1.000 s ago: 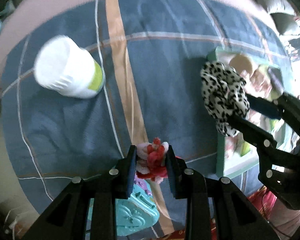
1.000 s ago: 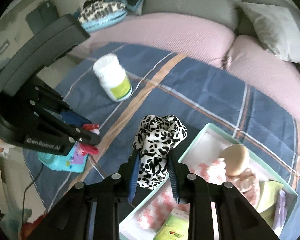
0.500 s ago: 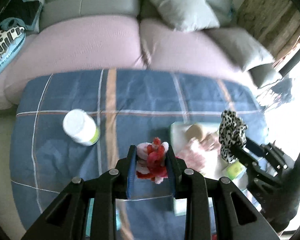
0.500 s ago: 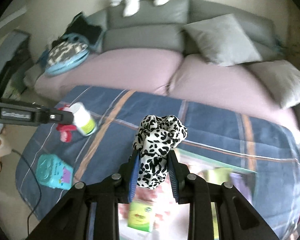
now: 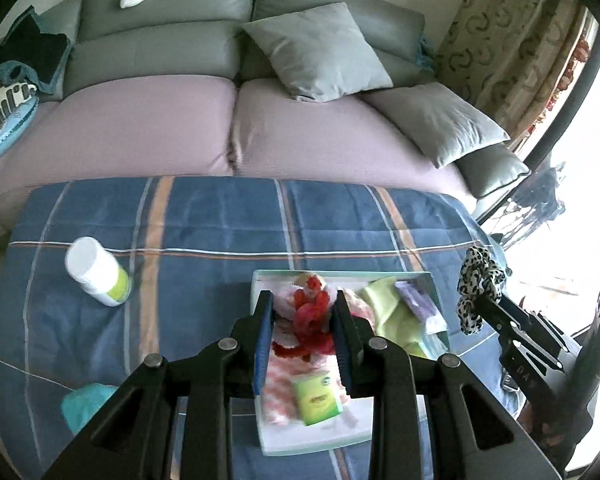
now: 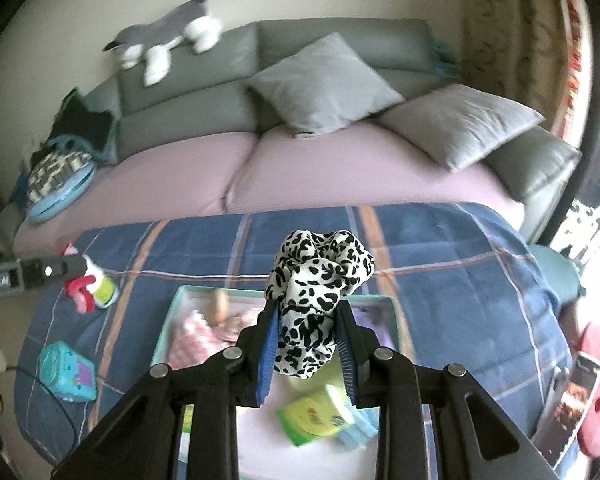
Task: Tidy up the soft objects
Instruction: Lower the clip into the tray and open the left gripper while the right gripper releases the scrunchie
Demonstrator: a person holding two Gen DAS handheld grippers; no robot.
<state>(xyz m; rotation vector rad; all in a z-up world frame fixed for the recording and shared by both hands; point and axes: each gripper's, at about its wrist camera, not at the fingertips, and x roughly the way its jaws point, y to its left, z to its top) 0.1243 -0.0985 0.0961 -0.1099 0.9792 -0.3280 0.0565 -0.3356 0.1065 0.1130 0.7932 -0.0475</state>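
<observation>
Left wrist view: the left hand-held gripper [image 5: 302, 334] hangs over the tray [image 5: 320, 438] on the plaid blanket [image 5: 204, 240], pinching a red toy [image 5: 310, 320] whose long axis runs along the fingers.

Right wrist view: the right hand-held gripper [image 6: 307, 350] hovers above the tray [image 6: 168, 328], clamped on a leopard scrunchie [image 6: 318, 280] bunched upright, its ruffled end pointing toward the sofa [image 6: 340, 168].

The left gripper [image 5: 303, 334] is squeezing a red toy [image 5: 310, 316]. The right gripper [image 6: 308, 350] is squeezing a spotted scrunchie [image 6: 318, 276]. Both are hanging in the air.
</observation>
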